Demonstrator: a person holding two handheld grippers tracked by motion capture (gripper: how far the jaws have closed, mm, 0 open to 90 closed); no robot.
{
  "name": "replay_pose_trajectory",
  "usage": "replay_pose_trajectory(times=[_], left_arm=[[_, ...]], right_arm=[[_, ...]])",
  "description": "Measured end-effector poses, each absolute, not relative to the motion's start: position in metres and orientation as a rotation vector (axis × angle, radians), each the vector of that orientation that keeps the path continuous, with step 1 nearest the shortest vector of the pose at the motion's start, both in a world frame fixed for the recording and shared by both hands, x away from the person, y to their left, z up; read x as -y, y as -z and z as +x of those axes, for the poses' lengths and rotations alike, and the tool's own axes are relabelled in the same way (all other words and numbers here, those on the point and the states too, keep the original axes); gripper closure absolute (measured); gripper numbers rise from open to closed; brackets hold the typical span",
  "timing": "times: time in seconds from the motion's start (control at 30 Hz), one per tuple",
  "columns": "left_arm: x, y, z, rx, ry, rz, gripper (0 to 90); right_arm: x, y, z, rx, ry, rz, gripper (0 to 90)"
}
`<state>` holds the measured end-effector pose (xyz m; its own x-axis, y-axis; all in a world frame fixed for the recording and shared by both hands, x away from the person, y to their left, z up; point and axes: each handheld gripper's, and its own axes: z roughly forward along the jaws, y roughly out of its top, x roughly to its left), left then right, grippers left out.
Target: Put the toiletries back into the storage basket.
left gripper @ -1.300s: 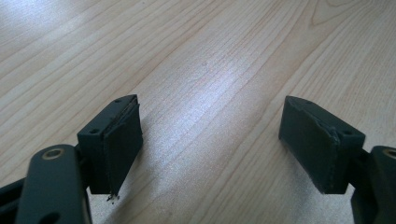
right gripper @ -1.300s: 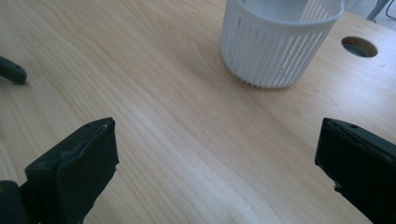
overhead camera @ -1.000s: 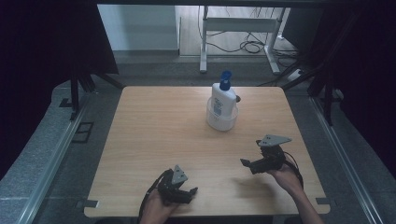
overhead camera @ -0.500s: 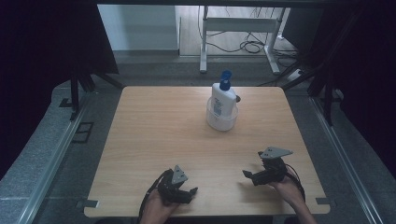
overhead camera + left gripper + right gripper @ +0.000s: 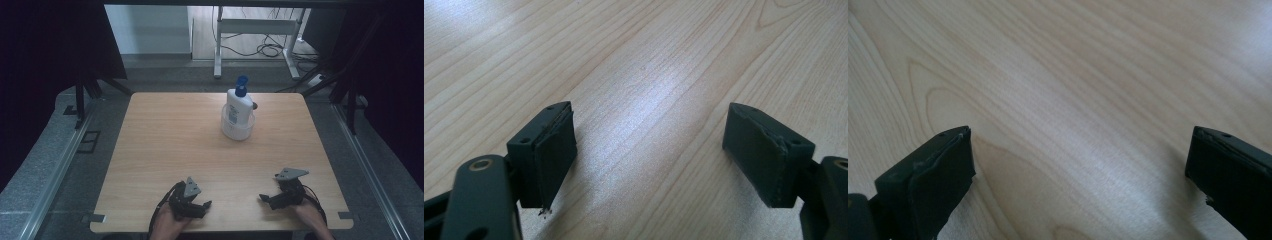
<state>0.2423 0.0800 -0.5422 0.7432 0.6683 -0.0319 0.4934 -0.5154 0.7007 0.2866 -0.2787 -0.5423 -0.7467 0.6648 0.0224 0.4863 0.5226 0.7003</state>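
Bottle (image 5: 238, 106): label print too small to read. Its base sits inside a clear bowl (image 5: 238, 131), so the bottom is only dimly seen. A dark object (image 5: 255, 105) behind the bottle is mostly hidden. Both forearms are cut off by the bottom edge of the high view. Left tool (image 5: 649, 160) and right tool (image 5: 1080, 175): bodies cut off by the gripper views' lower edges.

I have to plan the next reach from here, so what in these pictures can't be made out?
- Bottle label: too small to read in the high view.
- Bottle's base: hidden by the wall of the white cup that it stands in.
- Small dark thing behind the bottle: mostly hidden by it; can't tell what it is.
- Forearms: cut off by the bottom edge of the high view.
- Both tool views show bare table between open jaws.
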Motion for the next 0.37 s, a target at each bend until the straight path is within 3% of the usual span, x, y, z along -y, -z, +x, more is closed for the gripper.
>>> replay_pose_trajectory(times=[0.37], left_arm=[[-0.0800, 0.5423, 0.2422, -0.869, -0.314, 2.223, 20.7]], right_arm=[[0.2764, 0.5433, 0.2839, -2.507, -1.020, 0.956, 0.0]])
